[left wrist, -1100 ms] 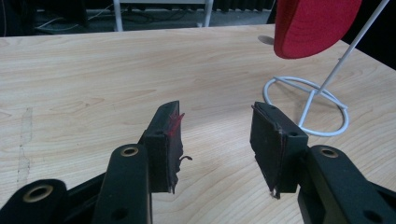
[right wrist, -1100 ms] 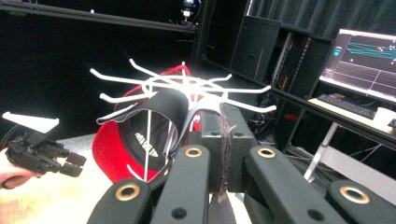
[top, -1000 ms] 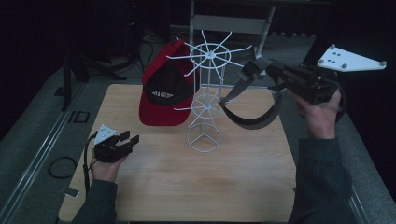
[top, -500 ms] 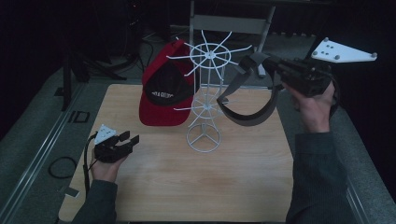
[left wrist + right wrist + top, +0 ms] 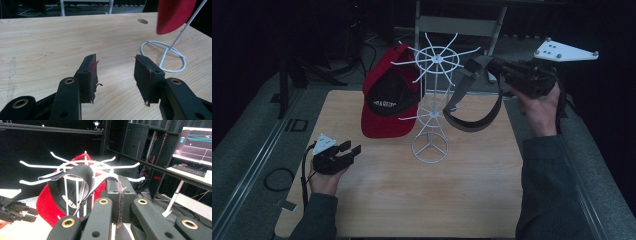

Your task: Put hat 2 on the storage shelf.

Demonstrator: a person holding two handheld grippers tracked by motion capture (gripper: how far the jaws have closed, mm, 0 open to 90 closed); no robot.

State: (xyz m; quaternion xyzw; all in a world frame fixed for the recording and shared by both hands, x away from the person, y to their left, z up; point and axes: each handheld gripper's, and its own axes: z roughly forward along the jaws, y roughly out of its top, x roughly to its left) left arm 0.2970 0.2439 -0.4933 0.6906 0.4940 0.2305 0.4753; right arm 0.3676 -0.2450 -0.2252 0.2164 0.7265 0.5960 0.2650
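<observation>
A white wire hat rack (image 5: 432,100) stands mid-table, with a red cap with a black front (image 5: 387,102) hanging on its left side. My right gripper (image 5: 486,66) is raised at the rack's upper right, shut on the band of a dark grey visor (image 5: 472,107) whose brim hangs down beside the upper hooks. In the right gripper view my right gripper (image 5: 120,187) pinches the visor (image 5: 82,173), which lies against the rack's arms (image 5: 35,166), with the red cap (image 5: 47,202) behind. My left gripper (image 5: 351,149) rests open and holding nothing at the table's front left, and the left gripper (image 5: 116,75) faces the rack's base ring (image 5: 163,58).
The wooden table (image 5: 472,200) has free room in front of the rack. A round hole (image 5: 142,21) sits near its far edge. A metal frame (image 5: 457,22) stands behind the table, a cable loop (image 5: 277,177) lies on the floor at left, and a lit monitor (image 5: 197,145) glows at right.
My right gripper has carried the visor a little leftward, closer to the rack's top hooks. The left gripper has stayed put.
</observation>
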